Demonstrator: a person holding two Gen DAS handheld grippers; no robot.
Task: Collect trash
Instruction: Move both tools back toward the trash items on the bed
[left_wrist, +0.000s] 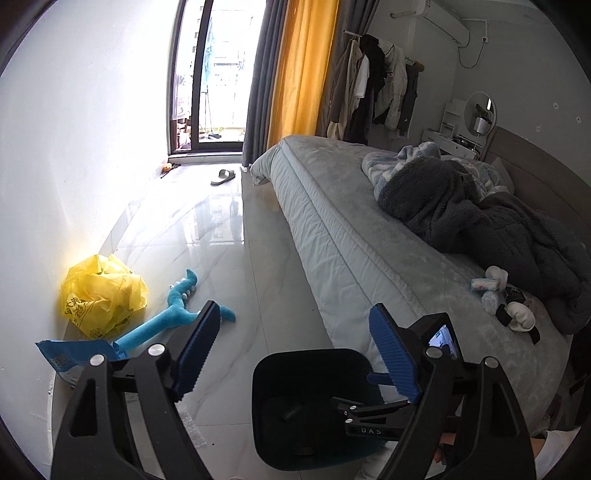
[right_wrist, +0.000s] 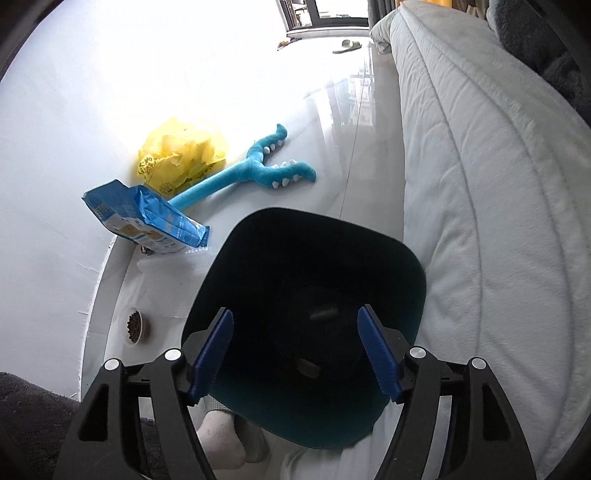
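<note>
A dark teal trash bin stands on the floor beside the bed, with small items at its bottom; it also shows in the left wrist view. My right gripper is open and empty right over the bin's mouth; it also shows in the left wrist view. My left gripper is open and empty, above the floor and the bin. A crumpled yellow plastic bag and a blue food packet lie by the wall.
A blue plush toy lies on the tiled floor. A small bowl of pellets sits near the wall. The bed fills the right, with blankets and small tissue packs. A slipper lies by the balcony door.
</note>
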